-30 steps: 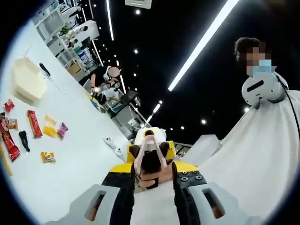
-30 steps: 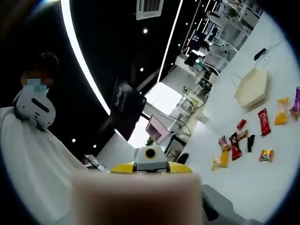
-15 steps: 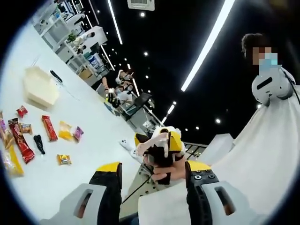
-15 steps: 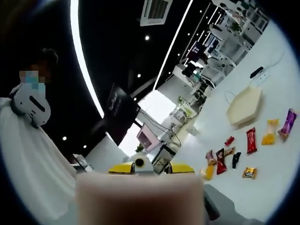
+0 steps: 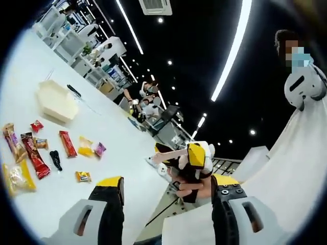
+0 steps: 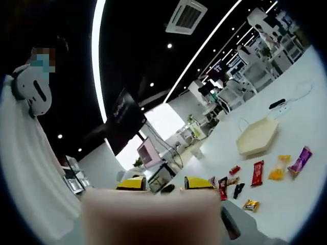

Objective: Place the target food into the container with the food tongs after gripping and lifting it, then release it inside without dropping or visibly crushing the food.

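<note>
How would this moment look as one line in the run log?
left gripper: open, empty | right gripper: jaws blocked by blur | snack packets on white table | container: apart, unfilled | tongs: unseen

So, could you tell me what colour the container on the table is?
Pale cream; the container shows best in the left gripper view.

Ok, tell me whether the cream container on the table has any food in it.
Empty: the container shows only bare cream interior, and the snack packets lie beside it on the table.

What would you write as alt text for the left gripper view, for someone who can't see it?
The left gripper, jaws open, hovers above a white table where wrapped snacks lie scattered beside a pale hexagonal container. The right gripper, yellow and black, faces the camera from straight ahead, and a person in white stands at right.
</note>
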`<state>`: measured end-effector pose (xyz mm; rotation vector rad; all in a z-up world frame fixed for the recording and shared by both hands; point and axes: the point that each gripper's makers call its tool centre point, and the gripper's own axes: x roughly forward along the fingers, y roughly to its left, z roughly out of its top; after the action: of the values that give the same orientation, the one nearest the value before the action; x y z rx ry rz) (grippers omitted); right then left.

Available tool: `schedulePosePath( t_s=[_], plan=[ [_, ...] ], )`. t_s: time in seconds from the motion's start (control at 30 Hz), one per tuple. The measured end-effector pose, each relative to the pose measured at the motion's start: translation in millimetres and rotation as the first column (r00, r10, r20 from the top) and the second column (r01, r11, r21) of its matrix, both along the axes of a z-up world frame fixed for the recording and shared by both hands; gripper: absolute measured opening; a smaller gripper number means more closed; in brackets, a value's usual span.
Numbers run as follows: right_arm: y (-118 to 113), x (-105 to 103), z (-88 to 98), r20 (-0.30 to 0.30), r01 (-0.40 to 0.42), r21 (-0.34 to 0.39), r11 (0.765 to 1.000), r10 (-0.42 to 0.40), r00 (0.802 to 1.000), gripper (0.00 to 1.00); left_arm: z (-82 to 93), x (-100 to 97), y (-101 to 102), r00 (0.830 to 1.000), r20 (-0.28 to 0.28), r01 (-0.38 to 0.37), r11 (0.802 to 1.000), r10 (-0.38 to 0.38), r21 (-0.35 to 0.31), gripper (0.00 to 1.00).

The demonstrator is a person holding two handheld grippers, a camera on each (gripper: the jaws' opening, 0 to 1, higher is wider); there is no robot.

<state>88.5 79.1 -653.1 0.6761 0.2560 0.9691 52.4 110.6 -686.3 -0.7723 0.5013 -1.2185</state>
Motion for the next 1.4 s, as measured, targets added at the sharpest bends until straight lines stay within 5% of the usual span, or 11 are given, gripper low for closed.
schedulePosePath(
  t_s=[0.53,0.77,1.1,1.2,1.4],
  plan=[
    [6,31,1.2,0.005,-0.063,-0.068,0.996,0.063,0.998,0.29,4.8,44.9,14,0.986,0.055,-0.161,0.986,0.159,0.045,0.76],
    [6,35,-3.7,-0.007,-0.057,-0.068,0.996,0.057,0.998,0.29,-7.0,40.1,19,0.978,0.138,-0.178,0.969,0.155,0.172,0.82],
    [2,30,-12.7,0.007,-0.075,-0.112,0.991,0.077,0.997,0.30,-12.5,36.3,28,0.967,0.165,-0.225,0.955,0.195,0.193,0.93],
    [0,28,-14.6,0.008,-0.086,-0.134,0.987,0.087,0.996,0.30,4.9,35.7,28,0.969,0.117,-0.231,0.968,0.219,0.096,0.96],
    [-4,28,-21.7,0.010,-0.096,-0.185,0.978,0.100,0.995,0.30,-0.3,38.1,30,0.966,0.154,-0.231,0.960,0.207,0.157,0.99]
  ],
)
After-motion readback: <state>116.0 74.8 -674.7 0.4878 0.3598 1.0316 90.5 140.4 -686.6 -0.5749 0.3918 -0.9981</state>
